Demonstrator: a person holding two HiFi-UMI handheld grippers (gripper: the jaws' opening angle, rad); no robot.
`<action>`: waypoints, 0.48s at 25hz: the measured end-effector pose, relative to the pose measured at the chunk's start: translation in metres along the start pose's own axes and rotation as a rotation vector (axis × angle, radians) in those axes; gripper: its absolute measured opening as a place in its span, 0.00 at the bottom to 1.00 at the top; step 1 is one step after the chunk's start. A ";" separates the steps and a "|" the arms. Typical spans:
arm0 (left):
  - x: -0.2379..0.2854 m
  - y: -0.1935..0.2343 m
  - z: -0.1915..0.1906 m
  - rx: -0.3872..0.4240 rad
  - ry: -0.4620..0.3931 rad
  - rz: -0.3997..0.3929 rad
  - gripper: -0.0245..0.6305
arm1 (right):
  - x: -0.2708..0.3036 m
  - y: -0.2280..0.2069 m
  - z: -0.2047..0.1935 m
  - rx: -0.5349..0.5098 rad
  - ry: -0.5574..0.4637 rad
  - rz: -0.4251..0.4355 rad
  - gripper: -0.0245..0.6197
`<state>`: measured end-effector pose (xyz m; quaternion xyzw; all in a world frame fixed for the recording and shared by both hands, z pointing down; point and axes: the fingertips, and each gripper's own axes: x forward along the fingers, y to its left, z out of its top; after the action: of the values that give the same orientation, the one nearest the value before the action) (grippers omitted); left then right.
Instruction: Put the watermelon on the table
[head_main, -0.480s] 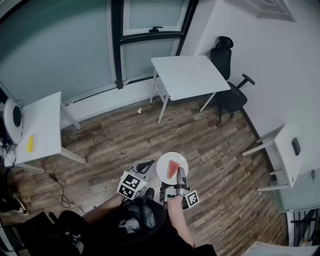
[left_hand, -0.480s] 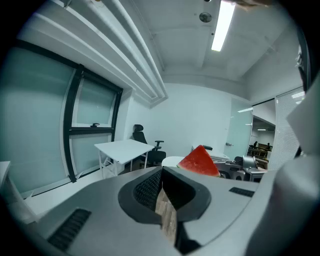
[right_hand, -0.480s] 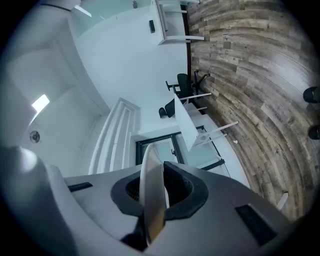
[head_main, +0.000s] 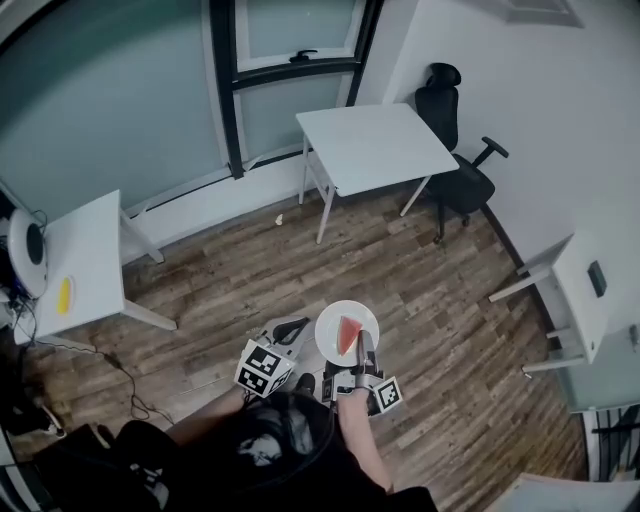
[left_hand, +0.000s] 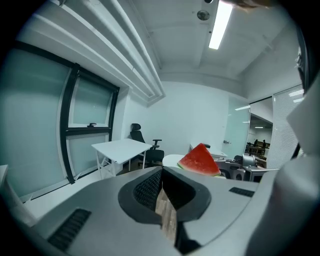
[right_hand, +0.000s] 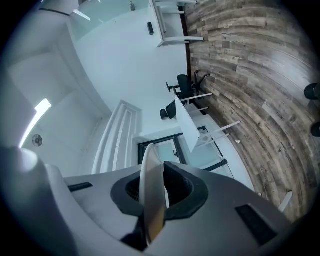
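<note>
We pinch the plate (head_main: 330, 322) by its edge with our right gripper (head_main: 361, 346), watermelon (head_main: 347, 335) on top, left gripper (head_main: 296, 328) clenched, open floor (head_main: 400, 270) ahead.

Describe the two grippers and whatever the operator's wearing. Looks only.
The left gripper and right gripper both have smooth grey moulded bodies. Their rounded jaws are lined with black ribbed pads. Each carries a white cube printed with black square markers. No cables show. The person wears a dark top; its sleeves are hard to make out.
</note>
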<state>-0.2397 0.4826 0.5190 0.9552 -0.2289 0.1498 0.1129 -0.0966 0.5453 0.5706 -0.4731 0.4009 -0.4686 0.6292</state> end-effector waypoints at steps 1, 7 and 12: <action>0.001 0.002 0.002 -0.004 -0.003 0.002 0.05 | -0.001 0.001 0.001 0.002 -0.002 0.002 0.09; 0.014 0.009 0.010 -0.032 -0.010 0.021 0.05 | -0.001 0.004 0.021 -0.024 -0.015 -0.004 0.09; 0.033 0.008 0.021 -0.038 -0.024 0.036 0.05 | 0.029 0.019 0.034 -0.136 0.018 0.000 0.09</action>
<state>-0.2102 0.4563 0.5114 0.9504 -0.2500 0.1358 0.1254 -0.0537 0.5263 0.5586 -0.5104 0.4373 -0.4445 0.5921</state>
